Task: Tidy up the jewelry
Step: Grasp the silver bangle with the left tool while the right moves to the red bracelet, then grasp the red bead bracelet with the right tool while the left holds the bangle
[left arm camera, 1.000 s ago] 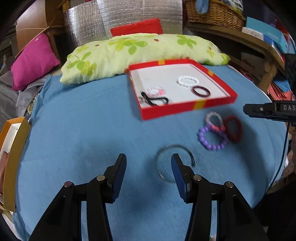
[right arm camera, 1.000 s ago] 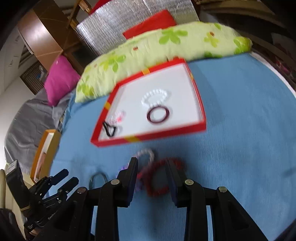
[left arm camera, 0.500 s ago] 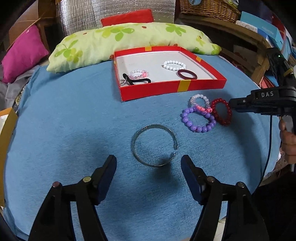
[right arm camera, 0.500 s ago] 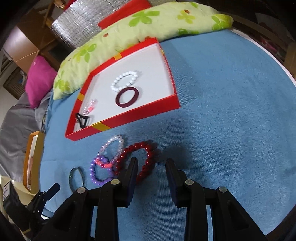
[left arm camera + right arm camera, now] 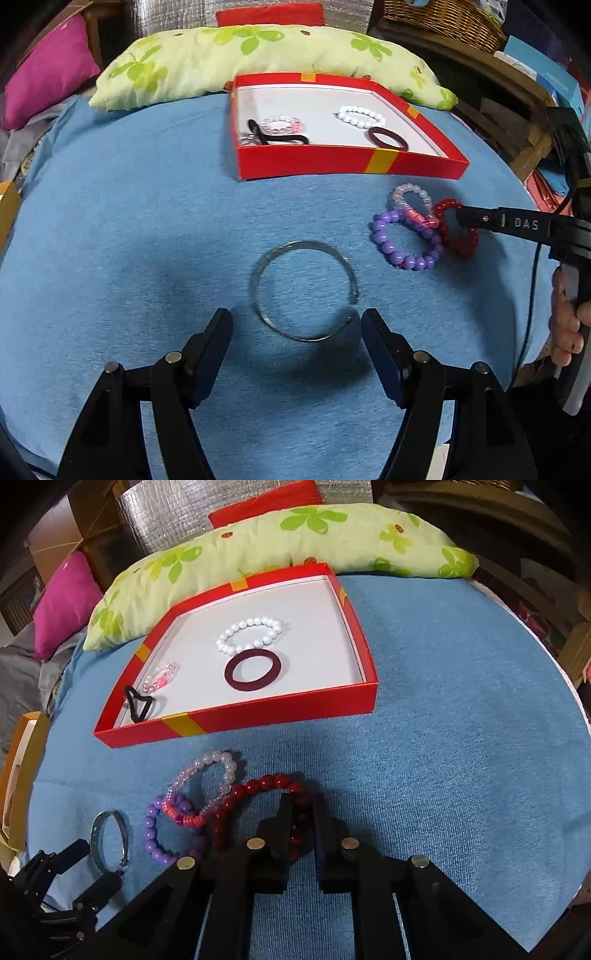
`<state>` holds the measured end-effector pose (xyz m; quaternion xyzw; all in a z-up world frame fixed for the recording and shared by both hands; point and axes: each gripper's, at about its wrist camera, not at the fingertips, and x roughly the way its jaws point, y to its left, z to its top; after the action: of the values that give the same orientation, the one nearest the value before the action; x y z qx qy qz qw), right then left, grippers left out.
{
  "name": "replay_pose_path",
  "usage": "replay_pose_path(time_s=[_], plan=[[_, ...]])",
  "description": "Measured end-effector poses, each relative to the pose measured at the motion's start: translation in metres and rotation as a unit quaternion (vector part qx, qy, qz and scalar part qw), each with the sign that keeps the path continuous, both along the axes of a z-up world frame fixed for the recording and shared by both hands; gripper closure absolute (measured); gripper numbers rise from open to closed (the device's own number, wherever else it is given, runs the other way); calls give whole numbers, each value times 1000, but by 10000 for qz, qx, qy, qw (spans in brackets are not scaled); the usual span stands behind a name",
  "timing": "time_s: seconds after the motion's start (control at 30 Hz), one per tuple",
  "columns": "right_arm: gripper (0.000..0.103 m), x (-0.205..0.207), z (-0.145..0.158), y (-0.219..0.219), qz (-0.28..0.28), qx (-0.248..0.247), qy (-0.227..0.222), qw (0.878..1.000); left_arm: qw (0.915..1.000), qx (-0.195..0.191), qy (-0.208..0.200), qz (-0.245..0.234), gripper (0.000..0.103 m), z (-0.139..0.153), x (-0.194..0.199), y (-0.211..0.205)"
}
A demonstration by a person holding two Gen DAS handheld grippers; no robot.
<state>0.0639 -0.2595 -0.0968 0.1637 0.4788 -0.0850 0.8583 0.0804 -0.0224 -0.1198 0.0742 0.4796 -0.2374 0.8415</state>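
We lower the left gripper point(image 5: 297, 326), jaws wide apart, astride the silver bangle point(image 5: 303, 290) on the blue cloth point(image 5: 129, 240). The right gripper point(image 5: 301, 805) nearly closes around the red bead bracelet point(image 5: 258, 790); whether it grips yet, we cannot tell. Lift it clear of its 2 neighbours.

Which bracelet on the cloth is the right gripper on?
The red bead bracelet: the right gripper straddles its beads; the purple bracelet and silver bangle lie left.

- Left wrist view looks low across the blue cloth point(image 5: 129, 221), red box point(image 5: 347, 162) at 12 o'clock.
- Right wrist view faces alike; both share box point(image 5: 236, 716) and bracelets.
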Motion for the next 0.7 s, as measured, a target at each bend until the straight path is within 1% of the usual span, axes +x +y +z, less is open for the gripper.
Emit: replay_pose_path(time_s=[0.07,0.13,0.27,0.33,0.4,0.53,0.7], plan=[[92,0,0,0,17,5,7,10000,9994,-311,152,20,30,4,1,2],[92,1,-1,0,25,-13,6,10000,9989,-433,167,69,30,7,1,3],[92,0,-1,4,49,-123,1,9999,9989,-313,242,251,28,0,4,0],[92,-1,0,4,24,-137,-25,9999,9991,-251,181,275,27,-1,3,-3],[92,-2,2,3,-10,-120,-72,9999,9990,-279,158,304,27,0,3,-5],[92,-2,1,3,1,-120,-67,9999,9971,-447,192,581,26,-2,12,-5],[92,-2,1,4,0,-164,-60,9998,9968,-354,14,722,27,-4,14,-14]])
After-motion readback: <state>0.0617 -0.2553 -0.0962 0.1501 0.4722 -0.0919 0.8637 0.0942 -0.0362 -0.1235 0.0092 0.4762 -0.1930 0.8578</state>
